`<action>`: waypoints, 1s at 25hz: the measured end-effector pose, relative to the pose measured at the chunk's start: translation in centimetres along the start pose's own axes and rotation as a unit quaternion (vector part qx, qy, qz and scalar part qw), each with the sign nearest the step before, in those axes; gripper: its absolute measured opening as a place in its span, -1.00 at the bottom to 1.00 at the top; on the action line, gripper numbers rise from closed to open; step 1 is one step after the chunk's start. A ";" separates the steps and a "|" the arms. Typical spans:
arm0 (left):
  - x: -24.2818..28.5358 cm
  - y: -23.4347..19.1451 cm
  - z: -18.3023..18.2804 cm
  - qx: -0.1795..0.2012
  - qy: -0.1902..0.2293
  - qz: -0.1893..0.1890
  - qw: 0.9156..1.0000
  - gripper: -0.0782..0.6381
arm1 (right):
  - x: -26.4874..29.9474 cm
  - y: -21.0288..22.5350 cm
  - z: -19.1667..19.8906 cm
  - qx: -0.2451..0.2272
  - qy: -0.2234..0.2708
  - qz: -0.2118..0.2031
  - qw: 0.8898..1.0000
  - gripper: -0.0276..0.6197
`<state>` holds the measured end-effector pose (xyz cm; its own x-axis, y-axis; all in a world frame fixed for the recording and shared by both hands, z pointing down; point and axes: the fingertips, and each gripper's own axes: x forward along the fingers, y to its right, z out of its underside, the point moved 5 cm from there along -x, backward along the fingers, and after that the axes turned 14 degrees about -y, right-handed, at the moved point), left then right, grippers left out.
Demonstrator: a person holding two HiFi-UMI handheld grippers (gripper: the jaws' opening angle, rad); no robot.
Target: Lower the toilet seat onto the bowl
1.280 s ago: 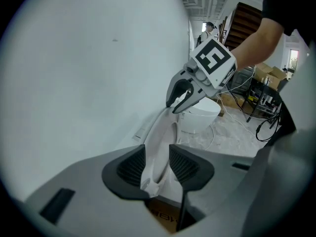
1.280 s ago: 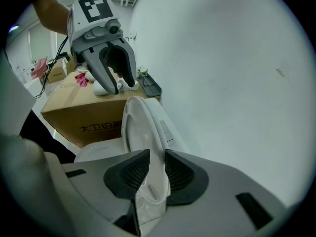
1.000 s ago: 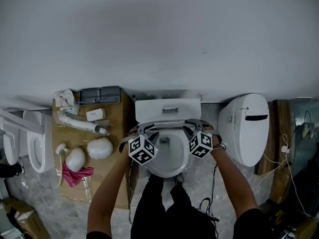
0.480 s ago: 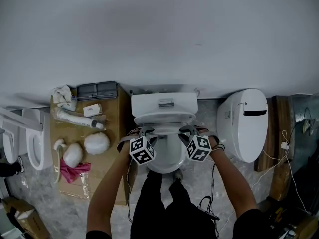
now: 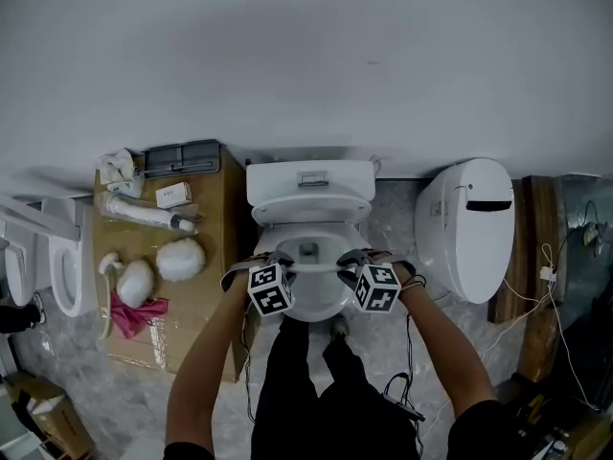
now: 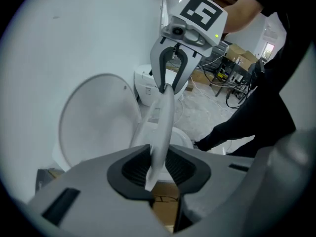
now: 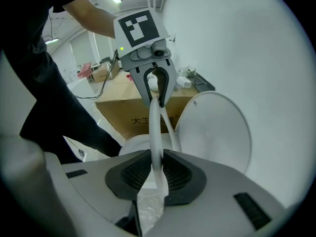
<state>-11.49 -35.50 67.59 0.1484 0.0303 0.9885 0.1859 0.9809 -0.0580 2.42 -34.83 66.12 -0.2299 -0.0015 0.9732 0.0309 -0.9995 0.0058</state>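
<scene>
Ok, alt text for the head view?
Left gripper and right gripper grip the toilet seat, partly lowered over the bowl, its lid upright behind. The left's jaws have just closed further on it; the right's have opened a little around it.

Clearances around the toilet bowl (image 5: 311, 303). Left: a cluttered cardboard box (image 5: 218, 220) stands just beside it. Right: open floor (image 5: 395, 220) lies before a second, closed toilet (image 5: 469, 242). Behind: raised lid (image 5: 311, 209) and wall (image 5: 306, 65). Front: the person's legs (image 5: 306, 381). Above: the part-lowered toilet seat (image 5: 316, 267) spans the opening.

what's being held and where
The toilet seat: left gripper on its left rim, jaws just closed further; right gripper on its right rim, jaws just eased open slightly.
</scene>
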 end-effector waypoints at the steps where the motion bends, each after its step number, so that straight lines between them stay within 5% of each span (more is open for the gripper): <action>1: 0.4 0.7 0.1 0.003 -0.004 0.013 1.000 -0.50 | 0.3 -0.7 0.1 -0.004 0.000 -0.012 1.000 -0.65; 9: 3.2 4.4 1.3 -0.010 -0.002 0.046 0.999 -0.37 | 3.0 -4.7 0.9 0.004 0.003 -0.049 0.999 -0.52; 16: 5.9 7.1 1.9 0.030 -0.044 0.104 0.993 -0.22 | 5.9 -7.2 1.4 -0.014 -0.009 -0.106 0.994 -0.38; 25: 9.9 10.2 3.3 0.014 -0.041 0.153 0.987 0.09 | 9.7 -10.0 2.2 -0.015 -0.022 -0.168 0.985 0.07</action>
<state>-11.33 -24.60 77.25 0.1138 0.3395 0.9337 0.1174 0.9286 -0.3519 1.98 -24.77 76.03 -0.1800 0.3298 0.9267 -0.0685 -0.9440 0.3227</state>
